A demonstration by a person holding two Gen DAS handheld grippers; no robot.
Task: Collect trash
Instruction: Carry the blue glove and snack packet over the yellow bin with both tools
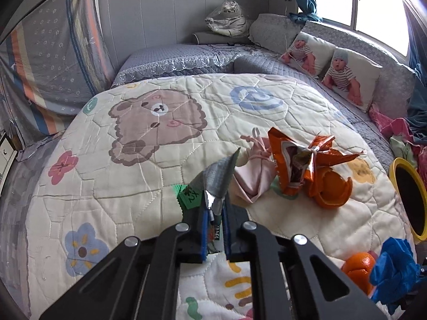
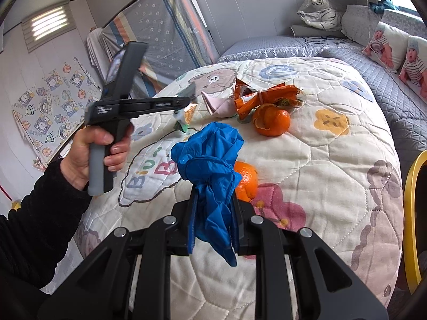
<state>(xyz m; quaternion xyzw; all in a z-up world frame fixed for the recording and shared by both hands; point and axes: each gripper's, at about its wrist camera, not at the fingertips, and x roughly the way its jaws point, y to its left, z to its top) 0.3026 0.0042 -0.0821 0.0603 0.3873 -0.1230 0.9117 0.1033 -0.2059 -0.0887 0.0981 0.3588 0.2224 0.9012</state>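
My left gripper [image 1: 214, 208] is shut on a crumpled silver wrapper [image 1: 217, 180] with a green tag, held just above the quilt [image 1: 133, 181]. Seen from the right wrist view, that left gripper [image 2: 191, 100] is held by a hand [image 2: 90, 146] and the wrapper [image 2: 186, 116] dangles from its tip. My right gripper [image 2: 214, 202] is shut on a blue glove [image 2: 210, 157]. On the quilt lie a torn orange snack bag [image 1: 291, 160], orange peel [image 1: 329, 189], a folded pink piece [image 1: 253, 178] and a whole orange [image 2: 246, 180].
A yellow-rimmed bin [image 1: 400, 176] stands at the right edge of the bed. Pillows with baby prints [image 1: 349, 80] and a toy tiger [image 1: 229, 18] line the far side. A striped cloth [image 1: 53, 61] hangs at left.
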